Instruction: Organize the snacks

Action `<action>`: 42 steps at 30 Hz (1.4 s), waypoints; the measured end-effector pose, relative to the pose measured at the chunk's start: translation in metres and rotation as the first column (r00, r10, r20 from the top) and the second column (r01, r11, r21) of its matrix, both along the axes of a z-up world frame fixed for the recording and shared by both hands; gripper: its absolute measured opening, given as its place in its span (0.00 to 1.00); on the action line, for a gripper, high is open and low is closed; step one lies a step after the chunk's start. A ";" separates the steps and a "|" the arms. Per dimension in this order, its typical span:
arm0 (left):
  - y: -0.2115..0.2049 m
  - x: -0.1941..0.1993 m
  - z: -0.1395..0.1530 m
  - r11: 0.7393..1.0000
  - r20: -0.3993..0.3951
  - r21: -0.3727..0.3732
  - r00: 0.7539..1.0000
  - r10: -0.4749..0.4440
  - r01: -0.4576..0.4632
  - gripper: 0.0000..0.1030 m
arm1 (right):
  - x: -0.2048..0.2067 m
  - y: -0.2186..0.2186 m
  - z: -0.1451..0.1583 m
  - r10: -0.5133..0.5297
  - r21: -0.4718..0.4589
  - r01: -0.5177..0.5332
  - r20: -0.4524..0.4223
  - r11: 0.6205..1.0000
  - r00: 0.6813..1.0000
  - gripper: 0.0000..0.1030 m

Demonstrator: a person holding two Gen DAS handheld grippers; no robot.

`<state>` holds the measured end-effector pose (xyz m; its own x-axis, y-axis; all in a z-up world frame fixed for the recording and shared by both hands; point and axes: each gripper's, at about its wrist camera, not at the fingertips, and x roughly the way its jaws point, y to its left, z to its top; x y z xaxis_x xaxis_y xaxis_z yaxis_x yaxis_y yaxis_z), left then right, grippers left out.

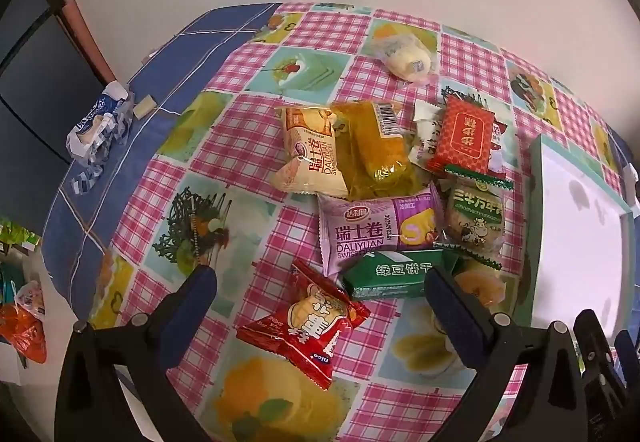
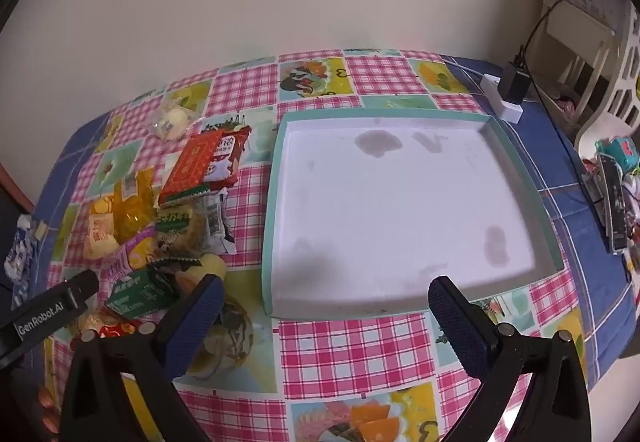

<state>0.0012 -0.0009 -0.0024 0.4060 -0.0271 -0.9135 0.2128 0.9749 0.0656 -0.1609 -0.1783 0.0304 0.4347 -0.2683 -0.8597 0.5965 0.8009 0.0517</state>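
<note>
A pile of wrapped snacks lies on the checked tablecloth. In the left wrist view I see a red packet (image 1: 306,324), a green box (image 1: 390,274), a purple Swiss roll pack (image 1: 376,228), a cream Swiss roll pack (image 1: 310,154), a yellow pack (image 1: 378,146) and a red-orange box (image 1: 464,134). My left gripper (image 1: 320,302) is open, just above the red packet. My right gripper (image 2: 326,302) is open and empty over the near edge of the empty white tray with a teal rim (image 2: 276,178). The snack pile (image 2: 168,218) lies left of the tray.
A lone pale bun in clear wrap (image 1: 406,60) lies at the back of the table. A crumpled blue-white wrapper (image 1: 100,126) lies at the left edge. A white power adapter with cable (image 2: 506,92) sits behind the tray. Clutter (image 2: 612,202) lies at the right edge.
</note>
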 end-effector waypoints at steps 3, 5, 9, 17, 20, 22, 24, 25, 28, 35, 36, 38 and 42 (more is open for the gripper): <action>0.000 0.000 0.000 1.000 -0.003 0.001 1.000 0.003 -0.003 1.00 | 0.000 0.002 0.000 0.009 -0.003 -0.009 0.005 1.000 1.000 1.00; 0.000 0.000 -0.001 1.000 -0.004 0.003 1.000 0.003 -0.003 1.00 | 0.000 0.002 0.000 0.011 -0.002 -0.011 0.004 1.000 1.000 1.00; -0.001 0.000 -0.001 1.000 -0.004 0.003 1.000 0.002 -0.002 1.00 | 0.000 0.001 -0.001 0.012 -0.002 -0.012 -0.001 1.000 1.000 1.00; -0.001 0.000 -0.001 1.000 -0.005 0.004 1.000 0.001 -0.001 1.00 | 0.001 0.002 -0.001 0.009 -0.009 -0.009 -0.014 1.000 1.000 1.00; -0.001 0.000 -0.002 1.000 -0.007 0.004 1.000 -0.001 0.001 1.00 | 0.001 0.002 -0.001 0.010 -0.015 -0.010 -0.020 1.000 1.000 1.00; -0.002 0.000 -0.002 1.000 -0.009 0.006 1.000 -0.002 0.002 1.00 | 0.001 0.002 -0.001 0.009 -0.014 -0.010 -0.023 1.000 1.000 1.00; -0.002 0.000 -0.002 1.000 -0.010 0.006 1.000 -0.002 0.002 1.00 | 0.001 0.002 -0.001 0.008 -0.013 -0.009 -0.024 1.000 1.000 1.00; -0.002 0.000 -0.002 1.000 -0.010 0.007 1.000 -0.002 0.002 1.00 | 0.001 0.002 -0.001 0.009 -0.014 -0.009 -0.024 1.000 1.000 1.00; -0.001 0.000 -0.003 1.000 -0.013 0.009 1.000 -0.002 0.002 1.00 | 0.002 0.002 -0.001 0.009 -0.013 -0.009 -0.025 1.000 1.000 1.00; -0.001 0.000 -0.003 1.000 -0.017 0.013 1.000 -0.002 0.002 1.00 | 0.002 0.003 -0.003 0.011 -0.012 -0.011 -0.032 1.000 0.999 1.00; -0.001 0.000 -0.003 1.000 -0.017 0.013 1.000 -0.002 0.002 1.00 | 0.002 0.003 -0.003 0.011 -0.012 -0.011 -0.033 1.000 0.999 1.00; -0.001 0.000 -0.004 1.000 -0.017 0.014 1.000 -0.002 0.002 1.00 | 0.002 0.003 -0.003 0.011 -0.012 -0.011 -0.034 1.000 0.999 1.00; -0.002 0.000 -0.004 1.000 -0.019 0.016 1.000 -0.001 0.001 1.00 | 0.002 0.003 -0.003 0.011 -0.011 -0.011 -0.034 1.000 0.999 1.00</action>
<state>0.0011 -0.0024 -0.0063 0.3884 -0.0129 -0.9214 0.2154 0.9735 0.0772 -0.1588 -0.1750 0.0275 0.4080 -0.2733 -0.8711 0.5890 0.8078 0.0224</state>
